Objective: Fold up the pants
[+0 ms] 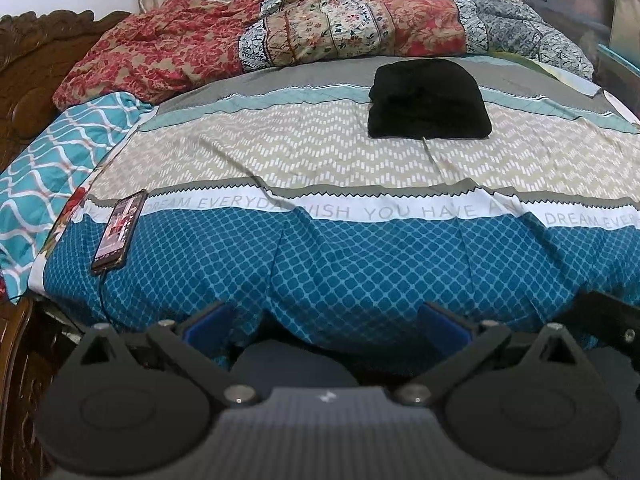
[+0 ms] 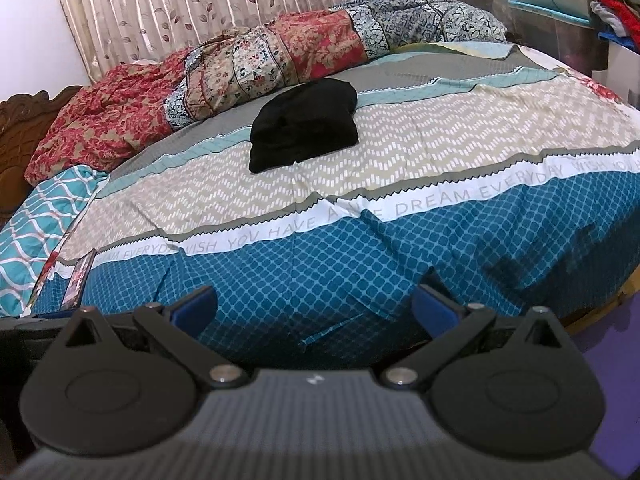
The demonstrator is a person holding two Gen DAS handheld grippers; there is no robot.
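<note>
The black pants [image 1: 429, 100] lie folded in a compact bundle on the bed, on the beige zigzag band of the bedspread; they also show in the right wrist view [image 2: 304, 126]. My left gripper [image 1: 326, 320] is open and empty, held back at the near edge of the bed, far from the pants. My right gripper [image 2: 314, 306] is also open and empty, at the bed's near edge to the right. Part of the right gripper's black body [image 1: 600, 316] shows at the right of the left wrist view.
A phone [image 1: 119, 232] with a cable lies on the bedspread at the near left; its edge shows in the right wrist view [image 2: 78, 280]. A crumpled red floral quilt [image 1: 280, 36] lies along the far side. A teal pillow [image 1: 48, 168] and carved wooden headboard [image 1: 28, 80] are left.
</note>
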